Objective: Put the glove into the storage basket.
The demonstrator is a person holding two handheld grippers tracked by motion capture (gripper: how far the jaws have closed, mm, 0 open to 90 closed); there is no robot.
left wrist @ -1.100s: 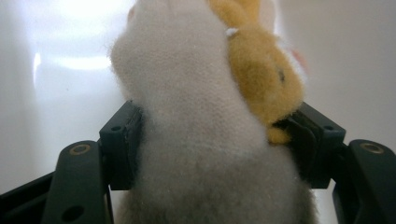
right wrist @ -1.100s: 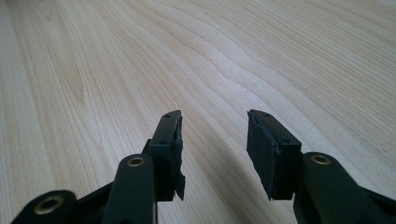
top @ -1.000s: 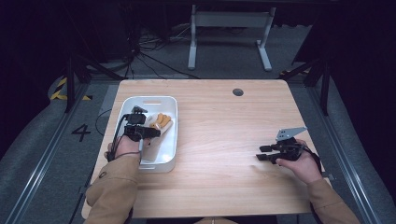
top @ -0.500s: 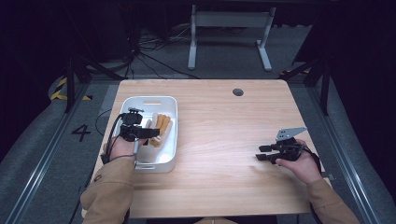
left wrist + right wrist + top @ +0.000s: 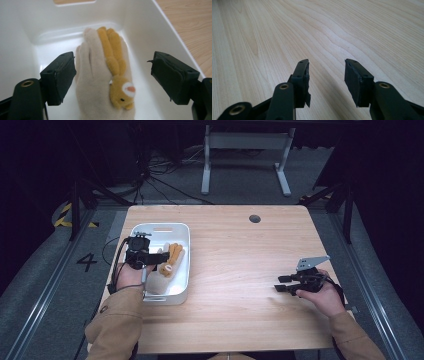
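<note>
A plush toy, beige with a small orange animal on top, lies in the white tray. From above, the plush toy rests lengthwise in the tray at the table's left. My left gripper straddles it; its jaws have just been opening and now stand wide on either side of the toy without pressing it. In the high view the left gripper hovers over the tray. My right gripper is open with nothing between its jaws, held low over bare wood at the right gripper.
The wooden table has a round cable hole near its far edge. A white desk frame and loose cables stand on the floor behind. Yellow-black tape marks the floor at left.
The left jaws have spread apart from the plush toy, which now lies in the tray. The left hand has drawn back slightly toward the tray's left side. The right hand has not moved.
</note>
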